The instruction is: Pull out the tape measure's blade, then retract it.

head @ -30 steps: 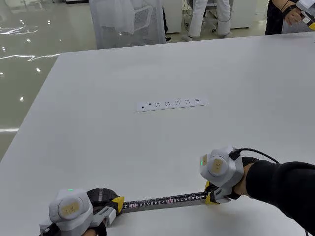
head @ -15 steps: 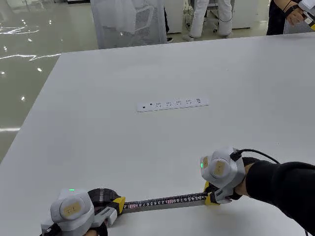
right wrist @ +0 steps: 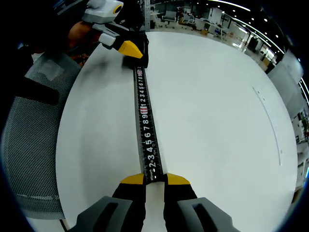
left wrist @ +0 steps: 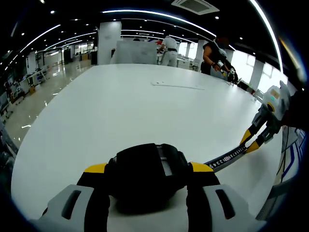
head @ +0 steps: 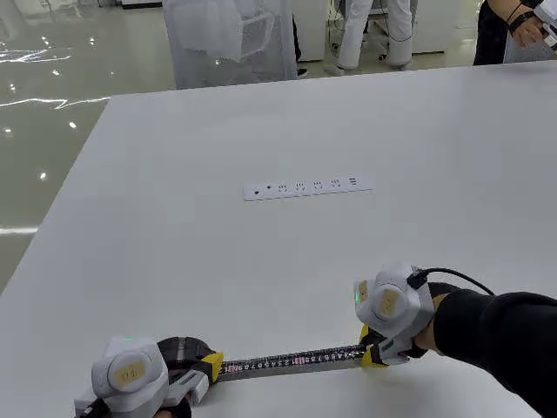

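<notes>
Almost nothing has changed in the last second. The left claw point(head: 202, 373) still squeezes the black body of the tape measure point(left wrist: 147, 169), with one yellow tip on each side of it. The tape measure sits on the near part of the white table point(head: 261, 261).

The right claw point(right wrist: 154, 180) is still closed on the very end of the blade point(right wrist: 144, 121). The small numbers start right at its yellow tips. The blade lies flat on the table and runs straight from one claw to the other.

The blade looks about as long as it did a second ago. It may be a tiny bit shorter, but that is too small to be sure. The head view has slid a little, and the power strip point(head: 309, 186) in the middle of the table has slid with it. So that is the head moving, not the things.

I think this means the pulling is done, or has stopped for a moment. So the first half of the job looks finished, and the blade is not back inside yet. Next, the blade most likely has to go back in. It would be best if the right claw kept hold of the tip and rode slowly toward the left claw. A blade let go all at once can snap back fast and whip about. The left claw should hold the body still while that happens.
</notes>
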The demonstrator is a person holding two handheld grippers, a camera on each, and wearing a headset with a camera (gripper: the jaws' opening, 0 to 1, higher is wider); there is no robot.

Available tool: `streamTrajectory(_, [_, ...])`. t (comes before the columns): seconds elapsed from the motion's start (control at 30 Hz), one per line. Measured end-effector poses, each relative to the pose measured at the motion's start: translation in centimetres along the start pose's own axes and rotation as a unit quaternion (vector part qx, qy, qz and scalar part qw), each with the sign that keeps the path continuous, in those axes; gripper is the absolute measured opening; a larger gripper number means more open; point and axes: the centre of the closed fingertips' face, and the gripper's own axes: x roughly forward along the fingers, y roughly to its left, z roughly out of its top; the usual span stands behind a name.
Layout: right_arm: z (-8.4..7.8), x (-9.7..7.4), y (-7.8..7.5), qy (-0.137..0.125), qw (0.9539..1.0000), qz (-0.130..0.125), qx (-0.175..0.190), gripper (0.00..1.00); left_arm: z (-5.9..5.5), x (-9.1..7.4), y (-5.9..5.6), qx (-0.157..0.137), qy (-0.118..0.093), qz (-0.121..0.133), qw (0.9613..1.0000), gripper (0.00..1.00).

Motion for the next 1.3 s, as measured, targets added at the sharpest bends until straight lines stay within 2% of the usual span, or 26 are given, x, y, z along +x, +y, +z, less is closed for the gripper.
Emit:
streamTrajectory(0.57, [0.5,0.3,0.1,0.011,0.9999,0.0,-0.01,0.1,-0.1,0.1,0.0,0.002,0.003,0.0,1.0,0.6])
streamTrajectory(1.3, [1.1,0.6,0.2,0.007,1.0,-0.003,-0.004,0.1,-0.1,0.1,0.0,0.002,0.003,-0.001,1.0,0.61])
